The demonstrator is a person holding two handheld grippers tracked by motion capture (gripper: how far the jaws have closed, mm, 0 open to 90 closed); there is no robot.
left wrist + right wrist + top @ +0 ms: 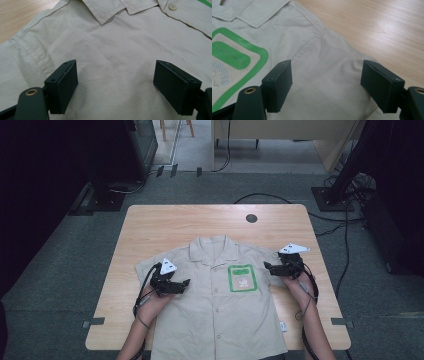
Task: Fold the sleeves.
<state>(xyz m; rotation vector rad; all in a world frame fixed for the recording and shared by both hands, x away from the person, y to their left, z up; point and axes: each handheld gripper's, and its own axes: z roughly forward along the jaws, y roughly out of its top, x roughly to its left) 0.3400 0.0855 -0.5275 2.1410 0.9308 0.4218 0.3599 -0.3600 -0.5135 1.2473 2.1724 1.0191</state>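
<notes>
Both forearms reached in from below; the left claw [186, 283] and right claw [266, 266] pointed inward toward each other, jaws spread wide, gripping nothing.

High view: overhead, facing forward and down onto the whole table [150, 225]. Gripper views: each close behind its own jaws, looking along them. Shared ground: the shirt [220, 305] between both tongs.
</notes>
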